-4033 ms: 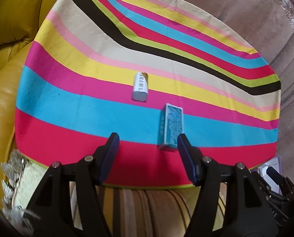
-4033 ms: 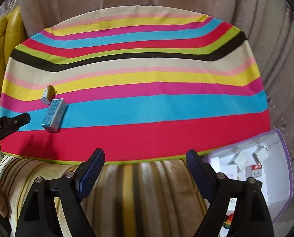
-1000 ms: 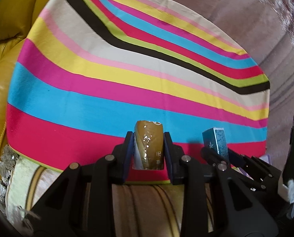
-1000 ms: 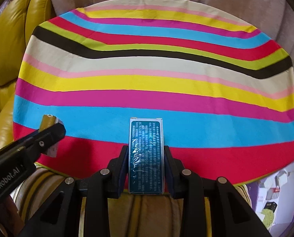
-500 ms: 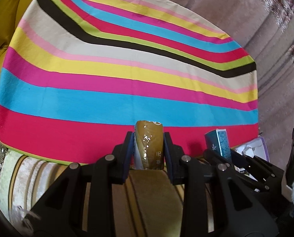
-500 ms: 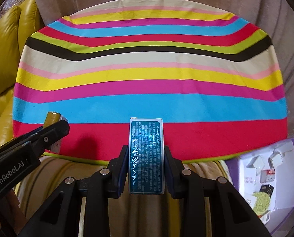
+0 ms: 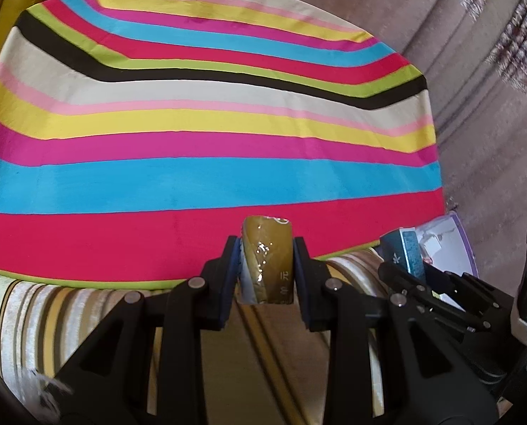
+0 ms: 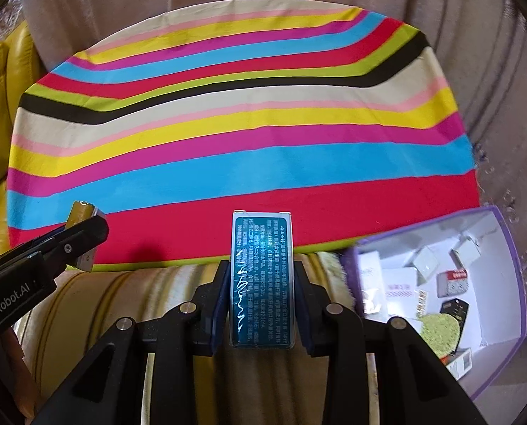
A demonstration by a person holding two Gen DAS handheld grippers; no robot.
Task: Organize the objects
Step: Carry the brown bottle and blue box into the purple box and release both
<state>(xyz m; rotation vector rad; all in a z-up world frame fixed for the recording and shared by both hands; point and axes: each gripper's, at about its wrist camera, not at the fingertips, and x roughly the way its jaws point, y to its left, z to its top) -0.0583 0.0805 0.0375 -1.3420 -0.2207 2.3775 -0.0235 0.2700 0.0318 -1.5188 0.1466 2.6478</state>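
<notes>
My left gripper (image 7: 266,269) is shut on a small olive-gold packet (image 7: 268,258), held upright over the near edge of the striped cloth (image 7: 199,177). My right gripper (image 8: 262,294) is shut on a teal box (image 8: 262,279) with white print, held above the striped sofa seat. In the left wrist view the right gripper (image 7: 410,260) shows at the right with the teal box (image 7: 407,251). The left gripper (image 8: 86,233) with the gold packet (image 8: 80,212) shows at the left of the right wrist view.
A purple-rimmed box (image 8: 511,248) with several small packets and cartons inside stands at the lower right, also glimpsed as the purple-rimmed box (image 7: 458,233) in the left wrist view. Yellow leather cushions (image 8: 1,81) lie at the left. The striped sofa seat (image 8: 157,294) runs below the cloth.
Both grippers have carried their loads to the right and back off the cloth's near edge. The purple-rimmed box has come further into the right wrist view. Both grips are unchanged.
</notes>
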